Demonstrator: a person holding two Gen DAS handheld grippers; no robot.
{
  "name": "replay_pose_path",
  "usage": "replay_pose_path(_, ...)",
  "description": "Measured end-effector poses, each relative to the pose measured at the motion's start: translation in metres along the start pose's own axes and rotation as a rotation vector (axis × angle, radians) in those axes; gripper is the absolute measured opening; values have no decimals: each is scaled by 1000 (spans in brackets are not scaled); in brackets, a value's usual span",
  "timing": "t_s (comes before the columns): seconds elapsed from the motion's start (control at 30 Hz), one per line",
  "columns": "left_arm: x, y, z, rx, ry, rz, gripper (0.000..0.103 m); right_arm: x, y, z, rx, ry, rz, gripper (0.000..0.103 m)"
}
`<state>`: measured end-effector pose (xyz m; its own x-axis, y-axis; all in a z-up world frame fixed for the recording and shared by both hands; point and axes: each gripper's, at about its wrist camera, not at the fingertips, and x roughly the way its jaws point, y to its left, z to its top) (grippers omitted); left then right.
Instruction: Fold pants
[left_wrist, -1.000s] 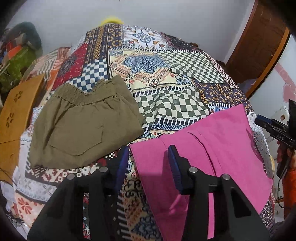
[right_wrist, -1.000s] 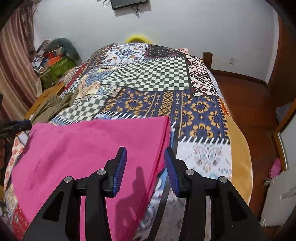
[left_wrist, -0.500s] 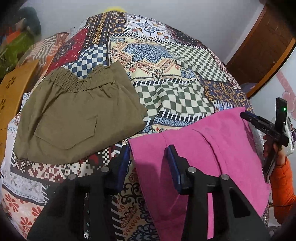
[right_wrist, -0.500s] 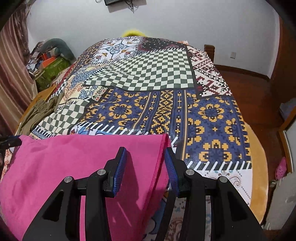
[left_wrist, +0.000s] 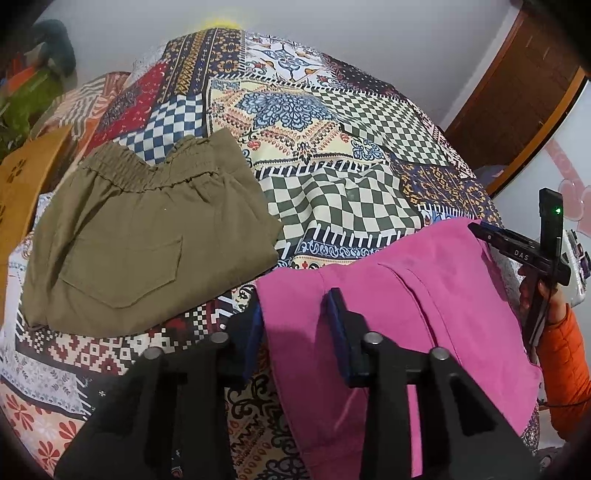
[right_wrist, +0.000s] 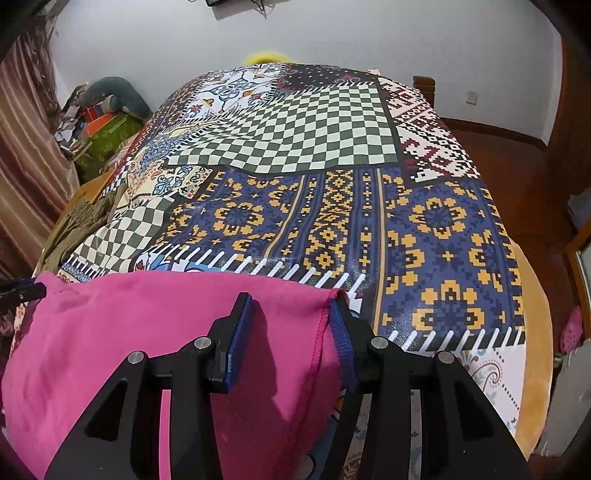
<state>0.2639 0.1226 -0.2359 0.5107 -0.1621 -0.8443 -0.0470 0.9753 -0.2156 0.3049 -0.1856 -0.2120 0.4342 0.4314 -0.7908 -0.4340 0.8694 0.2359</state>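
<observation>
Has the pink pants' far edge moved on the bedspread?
Yes. In the right wrist view, the pink fabric pants edge now sits nearer, exposing more patchwork bedspread.

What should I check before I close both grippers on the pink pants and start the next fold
1. Left gripper open and straddling the left edge of the pink pants: ok.
2. Right gripper open and straddling the right hemmed corner: ok.
3. Cloth actually between the fingers, not just beneath them: cannot tell.
4. Pink pants lying flat: not ok, a ridge runs across the middle.
5. Olive pants apart from the pink pair: ok.
6. Bedspread beyond the pink pants bare for folding forward: ok.
</observation>
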Motion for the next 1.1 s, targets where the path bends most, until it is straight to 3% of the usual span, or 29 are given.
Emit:
replay_pose_path(0.13, -6, 1, 1, -6, -21, -22, 18, 0, 7, 0, -46, -13, 8, 19)
replay_pose_path(0.27, -5, 0, 1, -4, -23, -15, 16, -1, 11, 0, -77, -30, -3, 8)
replay_pose_path(0.63, -14, 0, -5, 46, -19, 24, 14, -13, 10, 3, -121, -131, -138, 3)
replay_pose_path(0.93, -5, 5, -11, 58, -2, 60, 15, -7, 15, 6, -155, -109, -193, 3)
replay_pose_path(1.1, -13, 8, -14, 59, -11, 116, 15, -1, 8, 7, -139, -64, -191, 3)
